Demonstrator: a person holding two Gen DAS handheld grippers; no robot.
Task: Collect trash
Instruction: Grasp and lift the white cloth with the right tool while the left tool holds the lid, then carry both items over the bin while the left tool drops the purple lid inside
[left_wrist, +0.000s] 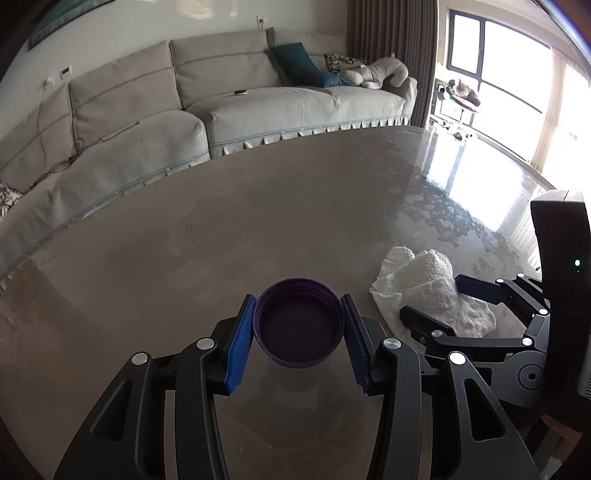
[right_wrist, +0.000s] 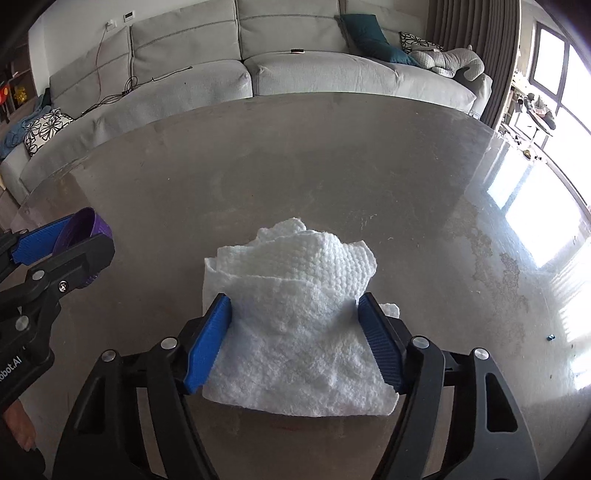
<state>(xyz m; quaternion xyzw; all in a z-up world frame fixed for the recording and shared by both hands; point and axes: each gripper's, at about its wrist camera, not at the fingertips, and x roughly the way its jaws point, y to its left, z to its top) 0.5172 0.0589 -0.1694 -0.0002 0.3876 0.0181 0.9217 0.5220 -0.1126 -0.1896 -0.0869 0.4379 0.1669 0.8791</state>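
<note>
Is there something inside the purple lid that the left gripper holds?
The purple lid, open side up between the left gripper fingers, shows only its bare dark inside. Nothing lies in it.

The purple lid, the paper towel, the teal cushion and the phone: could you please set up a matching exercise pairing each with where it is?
Things:
1. purple lid
2. paper towel
3. teal cushion
4. phone

Places:
A. leaning against the sofa's backrest
B. between the right gripper's jaws
C. flat on the sofa's seat
D. between the left gripper's jaws

Pairs: 1-D, 2-B, 3-A, 4-C
</note>
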